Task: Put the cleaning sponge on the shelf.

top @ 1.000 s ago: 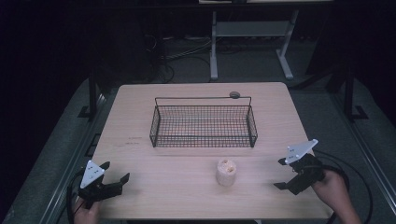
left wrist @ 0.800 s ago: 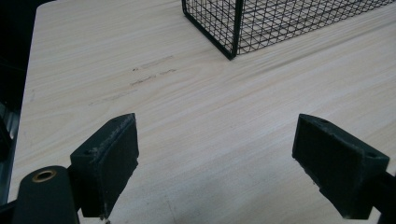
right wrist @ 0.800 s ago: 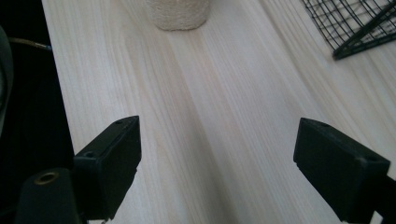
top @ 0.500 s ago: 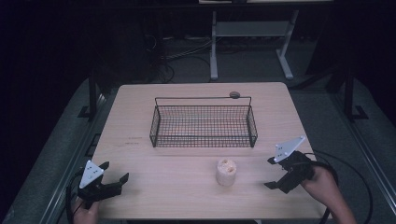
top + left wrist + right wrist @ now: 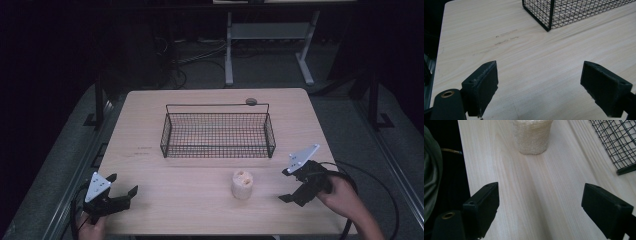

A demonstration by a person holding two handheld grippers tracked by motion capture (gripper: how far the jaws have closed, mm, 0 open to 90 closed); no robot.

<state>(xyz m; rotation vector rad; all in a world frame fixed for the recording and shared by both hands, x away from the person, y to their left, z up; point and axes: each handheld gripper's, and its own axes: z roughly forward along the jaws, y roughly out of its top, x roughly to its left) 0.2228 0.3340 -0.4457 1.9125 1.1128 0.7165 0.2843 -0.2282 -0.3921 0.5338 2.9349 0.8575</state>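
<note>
A short cream-white cylinder (image 5: 242, 184) with a rough woven surface stands upright on the wooden table (image 5: 150, 120), in front of a black wire basket (image 5: 218, 134). My right gripper (image 5: 286, 184) is open, to the right of the cylinder and pointing at it, with a gap of table between. In the right gripper view the cylinder (image 5: 532, 135) stands ahead of the wide-open jaws. My left gripper (image 5: 122, 186) is open near the table's front left corner, nothing between its fingers. The left gripper view shows the basket's near corner (image 5: 549, 22) ahead.
A small dark round object (image 5: 251, 101) lies on the table just behind the basket. Cables trail from both grippers. A white metal stand (image 5: 270, 35) is on the floor beyond the table. The table's front edge runs close under both hands.
My right gripper has moved left and toward the front edge, closing in on the cylinder. The left gripper has stayed where it was.
</note>
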